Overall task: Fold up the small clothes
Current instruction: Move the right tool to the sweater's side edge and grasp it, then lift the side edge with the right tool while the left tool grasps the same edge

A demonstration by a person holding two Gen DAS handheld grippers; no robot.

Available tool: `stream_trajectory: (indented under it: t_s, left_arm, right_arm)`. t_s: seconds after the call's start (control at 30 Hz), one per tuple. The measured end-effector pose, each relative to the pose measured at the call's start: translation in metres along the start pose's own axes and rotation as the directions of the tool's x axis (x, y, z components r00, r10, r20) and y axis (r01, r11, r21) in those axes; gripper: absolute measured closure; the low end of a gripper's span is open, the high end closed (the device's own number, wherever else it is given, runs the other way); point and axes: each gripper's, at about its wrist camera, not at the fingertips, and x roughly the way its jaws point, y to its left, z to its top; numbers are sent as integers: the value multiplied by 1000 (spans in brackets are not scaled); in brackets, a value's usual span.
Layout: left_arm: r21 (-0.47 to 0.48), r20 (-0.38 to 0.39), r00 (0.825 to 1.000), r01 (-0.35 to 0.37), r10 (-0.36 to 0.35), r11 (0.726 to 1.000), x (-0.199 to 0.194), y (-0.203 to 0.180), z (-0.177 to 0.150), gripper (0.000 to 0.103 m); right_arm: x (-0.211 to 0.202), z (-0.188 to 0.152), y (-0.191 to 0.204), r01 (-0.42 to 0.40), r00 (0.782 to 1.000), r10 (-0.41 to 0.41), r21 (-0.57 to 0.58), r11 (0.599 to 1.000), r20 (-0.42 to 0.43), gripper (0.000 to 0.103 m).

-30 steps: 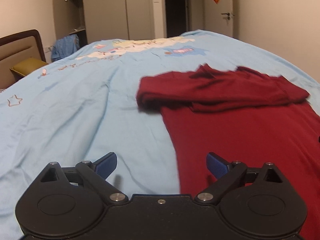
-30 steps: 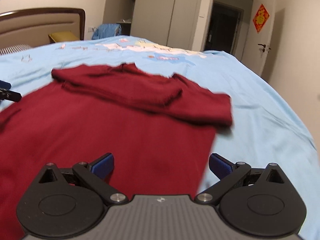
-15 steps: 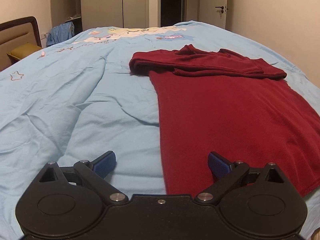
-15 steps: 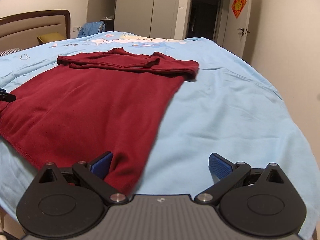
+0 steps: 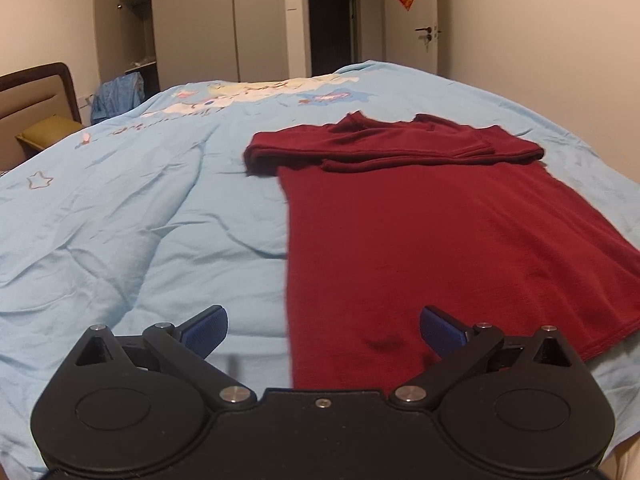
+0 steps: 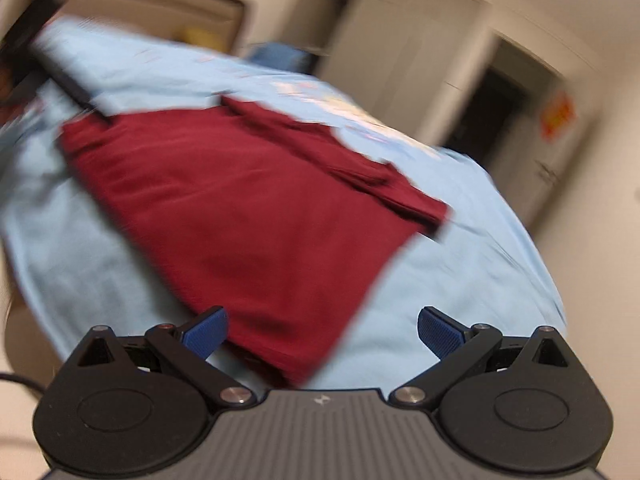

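Dark red shirt (image 5: 440,232) lay flat on the blue bedsheet (image 5: 140,220), sleeves already folded across its far end. Left hand-held gripper (image 5: 323,330) spread wide and empty over the shirt's near-left hem corner; right hand-held gripper (image 6: 322,330) likewise released, over the near-right corner (view blurred). I judged the fabric light, limp, non-slip: pinch both hem corners, lift evenly.
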Motion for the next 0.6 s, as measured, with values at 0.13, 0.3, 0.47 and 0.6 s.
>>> stream_trajectory:
  t_s: [0.13, 0.3, 0.47, 0.6]
  left_arm:
    - [20, 6, 999, 45, -45, 999, -1, -17, 1, 1]
    - [43, 3, 996, 87, -87, 995, -2, -32, -2, 1]
    - [91, 5, 993, 114, -115, 989, -6, -42, -8, 1]
    - [122, 18, 987, 158, -162, 980, -13, -48, -13, 1]
  right_arm:
    - [18, 7, 45, -45, 999, 43, -245, 969, -17, 0]
    - [27, 9, 76, 72, 997, -53, -415, 907, 57, 0]
    - [28, 11, 67, 157, 987, -131, -347, 924, 97, 8]
    - [19, 14, 52, 98, 990, -69, -258, 961, 120, 48]
